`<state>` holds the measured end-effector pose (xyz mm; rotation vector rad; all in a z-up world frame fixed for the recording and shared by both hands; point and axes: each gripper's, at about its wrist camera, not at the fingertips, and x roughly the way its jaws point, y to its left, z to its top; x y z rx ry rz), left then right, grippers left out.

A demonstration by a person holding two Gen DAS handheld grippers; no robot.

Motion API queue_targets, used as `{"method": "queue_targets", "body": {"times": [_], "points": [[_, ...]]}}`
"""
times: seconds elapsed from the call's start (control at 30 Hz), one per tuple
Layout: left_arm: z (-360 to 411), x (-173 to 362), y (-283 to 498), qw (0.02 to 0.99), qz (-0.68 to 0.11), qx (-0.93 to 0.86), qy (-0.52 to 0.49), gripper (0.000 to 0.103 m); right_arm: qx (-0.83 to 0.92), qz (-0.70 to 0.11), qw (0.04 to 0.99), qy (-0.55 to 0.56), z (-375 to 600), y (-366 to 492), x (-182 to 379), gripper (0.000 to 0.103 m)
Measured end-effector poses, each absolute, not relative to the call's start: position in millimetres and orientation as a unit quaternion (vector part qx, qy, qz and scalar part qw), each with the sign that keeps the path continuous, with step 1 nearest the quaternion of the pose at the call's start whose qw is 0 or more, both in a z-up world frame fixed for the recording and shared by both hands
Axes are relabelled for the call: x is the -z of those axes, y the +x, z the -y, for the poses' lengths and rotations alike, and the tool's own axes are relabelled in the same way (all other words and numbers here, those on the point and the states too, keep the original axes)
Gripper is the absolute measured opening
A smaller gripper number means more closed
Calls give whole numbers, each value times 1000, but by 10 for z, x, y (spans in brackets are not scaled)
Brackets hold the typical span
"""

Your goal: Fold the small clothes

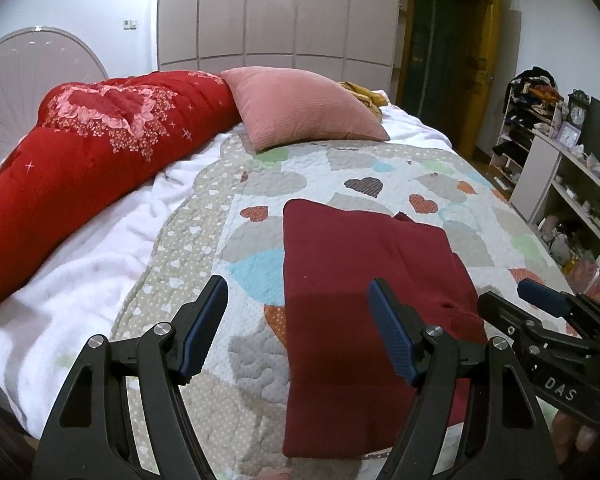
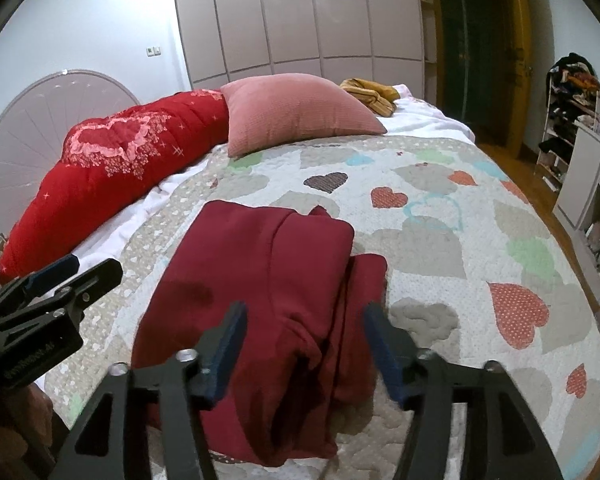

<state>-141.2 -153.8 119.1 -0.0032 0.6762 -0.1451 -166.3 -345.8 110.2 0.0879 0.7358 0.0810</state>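
I'm parked over the bed point(image 1: 308, 168), quilt with hearts all over it, and the dark red garment point(image 1: 360, 272) lies flat on the quilt near the close edge, already folded into a rough rectangle. My read is that I'm between folds: both grippers hang above the cloth with nothing in them. The left gripper point(image 1: 300, 332) has its jaws spread wide over the garment's left edge, pads clear of the fabric. The right gripper point(image 2: 304, 344) is open too, a bit narrower, with cloth below it but nothing pinched.

Next move, I reckon, is either one more fold or tidying the right side. That needs both grippers down on the near hem, pinching just the top layers so the stack doesn't drag along.

View differences: the left wrist view makes the thing look like a neat slab, one small corner poking up at the far edge. The right wrist view shows the messier truth: a bunched, creased flap along the right side and a loose strip sticking out past the main fold. It also shows the mustard cloth point(image 2: 370, 94) behind the pink pillow point(image 2: 296, 112) more clearly.
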Motion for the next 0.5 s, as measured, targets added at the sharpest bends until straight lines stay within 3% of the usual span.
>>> {"method": "queue_targets", "body": {"times": [0.5], "points": [[1557, -1162, -1418, 941, -332, 71, 6, 73, -45, -369, 927, 41, 3421, -1633, -1068, 66]]}}
